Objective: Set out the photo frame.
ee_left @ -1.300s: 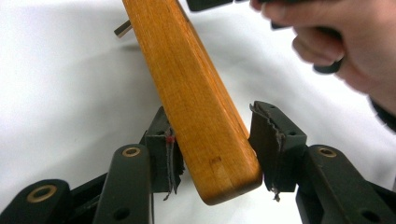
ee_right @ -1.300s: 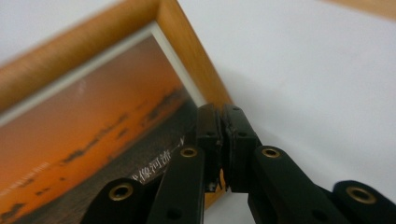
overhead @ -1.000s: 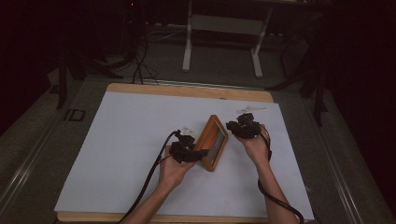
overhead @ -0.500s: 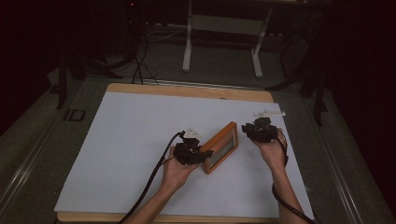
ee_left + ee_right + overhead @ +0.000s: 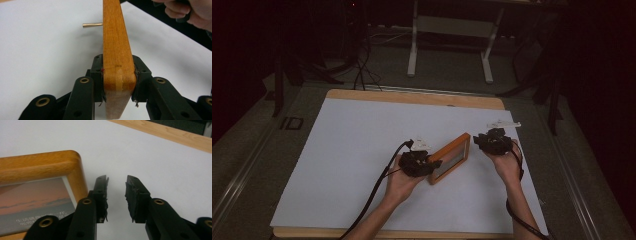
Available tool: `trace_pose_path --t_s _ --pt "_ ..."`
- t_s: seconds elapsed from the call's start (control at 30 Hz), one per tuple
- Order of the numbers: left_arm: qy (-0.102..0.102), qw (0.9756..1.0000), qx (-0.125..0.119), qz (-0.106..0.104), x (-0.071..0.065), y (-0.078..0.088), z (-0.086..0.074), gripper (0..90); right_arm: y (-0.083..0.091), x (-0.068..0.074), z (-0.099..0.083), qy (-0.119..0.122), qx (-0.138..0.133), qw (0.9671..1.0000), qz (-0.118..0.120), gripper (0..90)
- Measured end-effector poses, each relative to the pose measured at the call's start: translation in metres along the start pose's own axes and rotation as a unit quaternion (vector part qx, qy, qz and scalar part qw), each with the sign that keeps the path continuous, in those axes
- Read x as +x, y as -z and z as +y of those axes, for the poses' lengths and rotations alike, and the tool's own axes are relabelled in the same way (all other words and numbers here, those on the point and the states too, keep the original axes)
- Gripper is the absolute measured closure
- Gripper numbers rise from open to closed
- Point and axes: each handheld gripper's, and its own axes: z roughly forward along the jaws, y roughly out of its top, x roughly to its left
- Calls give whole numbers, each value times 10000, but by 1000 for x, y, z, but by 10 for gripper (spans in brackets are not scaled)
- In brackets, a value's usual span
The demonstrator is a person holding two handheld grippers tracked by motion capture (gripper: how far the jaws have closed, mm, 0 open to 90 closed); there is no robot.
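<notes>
Work in hand: we are standing a wooden picture frame (image 5: 450,158) up on the white counter (image 5: 357,140), one tool gripping it and the other free beside it.

Left tool (image 5: 435,163): lower centre of the high view, shut tight on the frame's near end. In the left gripper view both pads (image 5: 98,75) press the sides of the wooden edge (image 5: 116,50), which runs straight away up the picture.

Right tool (image 5: 117,195): its jaws have just been opening and stand partly apart with only bare counter between them. In the high view this tool (image 5: 482,141) sits right of centre, just off the frame's far end.

Where the frame is: centre of the high view, on edge, touching the counter along its lower side.

Long axis: it slants from lower left, at our left tool, to upper right, toward our right tool.

Which way it lies from the free tool: in the right gripper view the frame's rounded corner (image 5: 72,160) is to the left of the open jaws, close but apart from the left pad.

Nearer hand: the left has it; the right is the one free to reach.

Small part: a brass-coloured peg (image 5: 92,25) juts from the frame's side at upper left of the left gripper view; we judge it a stand pin, though we cannot be sure.
</notes>
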Motion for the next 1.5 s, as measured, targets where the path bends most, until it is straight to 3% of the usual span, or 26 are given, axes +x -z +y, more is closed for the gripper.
trace_pose_path --t_s 0.37,0.5,0.73,1.0,1.13,1.3,1.5 --pt "-347 9993 -112 -29 3 1 20 690 13 -5 0 -75 -294 9993 237 654" --pt "-443 9990 -77 -54 5 0 30 690 22 -3 3 64 -470 9982 364 611" --pt "-543 9985 -29 -109 10 -2 47 690 33 5 10 631 -651 9939 632 533" --pt "-690 9976 -34 -26 14 5 70 691 33 13 13 838 -751 9907 764 510" --pt "-843 9964 40 71 16 17 75 690 32 17 14 923 -779 9887 889 504" --pt "-904 9954 274 -182 24 33 77 690 23 28 12 1167 -624 9851 1098 484" --pt "-1227 9894 718 -295 24 46 83 689 15 44 16 1331 -654 9780 1464 479"
